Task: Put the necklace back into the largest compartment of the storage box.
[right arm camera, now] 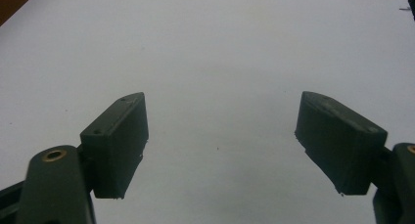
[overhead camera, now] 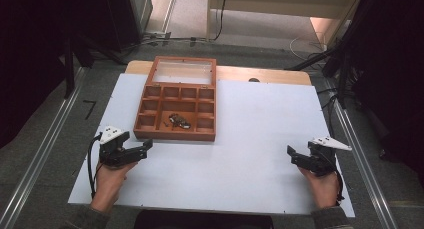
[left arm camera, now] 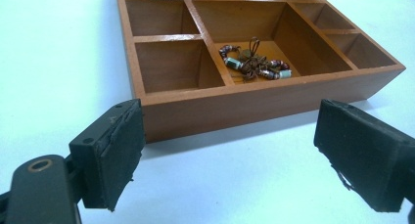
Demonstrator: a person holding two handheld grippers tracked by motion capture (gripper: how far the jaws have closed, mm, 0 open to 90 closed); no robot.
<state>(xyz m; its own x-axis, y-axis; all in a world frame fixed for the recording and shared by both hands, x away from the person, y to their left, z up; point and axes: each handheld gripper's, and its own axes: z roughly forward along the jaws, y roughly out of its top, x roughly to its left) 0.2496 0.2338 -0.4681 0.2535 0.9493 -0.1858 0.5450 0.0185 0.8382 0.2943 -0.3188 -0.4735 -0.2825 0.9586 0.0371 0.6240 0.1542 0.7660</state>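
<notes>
White sheeting covered the desk, with dark floor and metal rails around it. A wooden compartment box stood toward the far left of the sheet, its glazed lid tipped back open, and a beaded bracelet lay in a heap in the wide middle compartment near the front wall.

The left claw rested low on the sheet, jaws spread wide and holding nothing, aimed at the box's near left corner. From the left gripper view the bracelet sat beyond the front wall, ahead and slightly right of the gap between the jaws, well apart from them. The right claw lay well away on the right side, likewise spread and empty, facing bare sheet.

Judged from this, the step was a reach for the bracelet. Done well, the left claw would rise over the front wall, descend steeply into the compartment, and close across the bunched beads rather than a single loose strand, avoiding the dividers.
</notes>
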